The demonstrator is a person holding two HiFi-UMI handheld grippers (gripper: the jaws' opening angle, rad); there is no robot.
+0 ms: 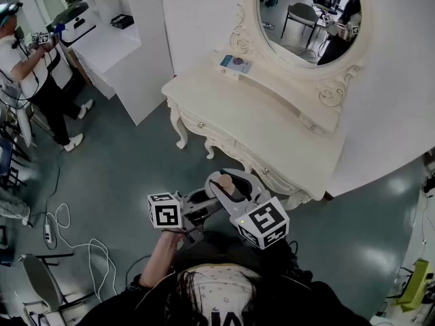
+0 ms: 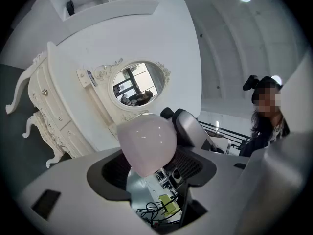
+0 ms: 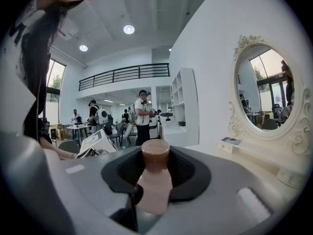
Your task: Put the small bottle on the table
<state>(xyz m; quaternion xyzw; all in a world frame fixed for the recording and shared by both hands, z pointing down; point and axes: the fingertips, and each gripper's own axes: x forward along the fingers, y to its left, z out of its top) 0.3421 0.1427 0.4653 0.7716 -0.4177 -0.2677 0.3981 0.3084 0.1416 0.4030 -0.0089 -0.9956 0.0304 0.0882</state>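
The right claw (image 3: 155, 155) is clamped on a small pale-pink bottle with a brown cap (image 3: 155, 187), its rounded base between the wide-apart jaws of the left claw (image 2: 152, 163), with an ornate white dressing-table worktop (image 1: 272, 124) ahead of both.

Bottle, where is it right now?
Head view, lower centre: the bottle is in the right gripper's jaws, beside the left gripper, above the floor short of the table.
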